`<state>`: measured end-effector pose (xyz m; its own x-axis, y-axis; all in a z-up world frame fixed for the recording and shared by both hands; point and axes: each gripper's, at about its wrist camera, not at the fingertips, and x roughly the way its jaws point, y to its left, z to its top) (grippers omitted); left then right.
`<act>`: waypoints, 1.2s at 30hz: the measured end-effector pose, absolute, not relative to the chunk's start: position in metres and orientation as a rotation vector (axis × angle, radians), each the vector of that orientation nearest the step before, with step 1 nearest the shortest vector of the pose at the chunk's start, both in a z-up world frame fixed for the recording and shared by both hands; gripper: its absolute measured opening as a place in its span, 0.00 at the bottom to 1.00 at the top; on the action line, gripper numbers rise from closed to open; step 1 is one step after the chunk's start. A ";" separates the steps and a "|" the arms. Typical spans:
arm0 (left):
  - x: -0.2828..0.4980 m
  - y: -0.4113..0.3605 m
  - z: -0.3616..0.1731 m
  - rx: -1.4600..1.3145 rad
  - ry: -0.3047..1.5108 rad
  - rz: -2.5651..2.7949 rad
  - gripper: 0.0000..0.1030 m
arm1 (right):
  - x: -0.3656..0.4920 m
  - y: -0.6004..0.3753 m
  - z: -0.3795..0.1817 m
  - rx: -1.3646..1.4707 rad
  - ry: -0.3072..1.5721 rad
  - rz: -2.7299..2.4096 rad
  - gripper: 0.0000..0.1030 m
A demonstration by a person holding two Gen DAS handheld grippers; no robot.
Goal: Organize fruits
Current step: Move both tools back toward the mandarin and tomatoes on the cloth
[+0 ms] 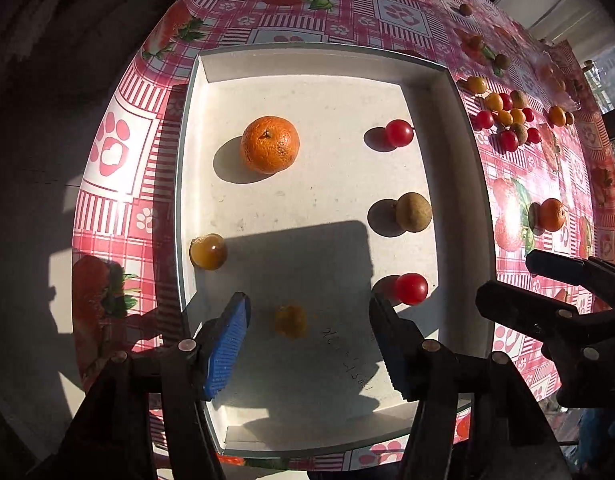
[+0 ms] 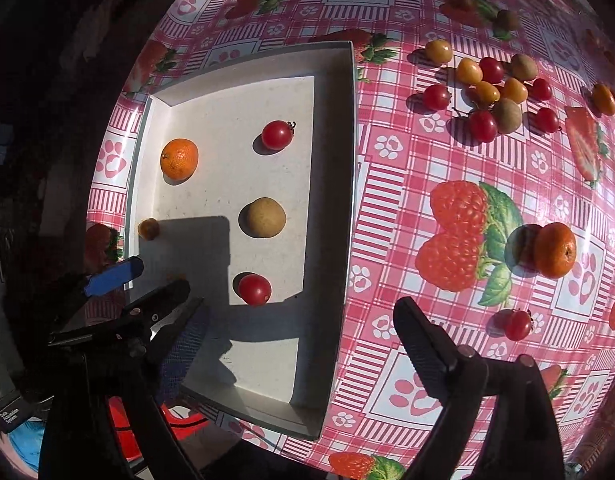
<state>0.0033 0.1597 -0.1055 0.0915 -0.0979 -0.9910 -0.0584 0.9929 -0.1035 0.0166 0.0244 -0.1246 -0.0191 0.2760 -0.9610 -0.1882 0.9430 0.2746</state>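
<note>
A white tray (image 1: 195, 128) lies on the table and also shows in the right wrist view (image 2: 347, 168). In it are a mandarin (image 1: 270, 144), two red cherry tomatoes (image 1: 399, 133) (image 1: 411, 288), a brown longan (image 1: 414, 212), and two yellow fruits (image 1: 208, 251) (image 1: 291, 321). My left gripper (image 1: 309, 340) is open above the tray's near end, just behind the shaded yellow fruit. My right gripper (image 2: 303, 344) is open and empty over the tray's right wall; it shows in the left wrist view (image 1: 547, 280).
A pile of several small red, yellow and brown fruits (image 2: 491, 92) lies on the pink checked tablecloth (image 2: 387, 216) right of the tray. A second mandarin (image 2: 555, 250) and a lone red tomato (image 2: 518, 325) lie nearer, on the right.
</note>
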 end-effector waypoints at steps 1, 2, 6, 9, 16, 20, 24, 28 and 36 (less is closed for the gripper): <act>0.005 0.154 -0.104 -0.116 1.482 -0.040 0.61 | 0.016 0.017 -0.125 0.080 1.547 0.350 0.91; 0.007 0.147 -0.103 -0.104 1.482 -0.053 0.61 | 0.016 0.011 -0.124 0.089 1.546 0.326 0.91; 0.016 0.117 -0.098 -0.059 1.475 -0.107 0.61 | 0.007 -0.017 -0.126 0.114 1.552 0.245 0.91; 0.023 0.094 -0.094 -0.025 1.468 -0.146 0.61 | 0.001 -0.041 -0.130 0.147 1.563 0.189 0.91; 0.034 0.057 -0.085 0.018 1.453 -0.214 0.61 | -0.012 -0.093 -0.134 0.219 1.571 0.083 0.91; 0.039 0.035 -0.082 0.039 1.448 -0.253 0.61 | -0.019 -0.116 -0.136 0.228 1.574 0.049 0.91; 0.046 0.015 -0.082 0.054 1.447 -0.274 0.61 | -0.028 -0.135 -0.135 0.222 1.572 0.048 0.91; 0.055 -0.002 -0.081 0.044 1.449 -0.294 0.61 | -0.033 -0.146 -0.135 0.221 1.563 0.053 0.91; 0.064 -0.031 -0.089 0.081 1.463 -0.308 0.61 | -0.025 -0.151 -0.139 0.213 1.542 0.086 0.91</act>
<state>0.0645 -0.0305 -0.0886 0.0764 -0.1563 -0.9847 0.2545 0.9580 -0.1323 -0.0246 -0.1509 -0.1392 0.0297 0.1884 -0.9816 0.0782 0.9786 0.1902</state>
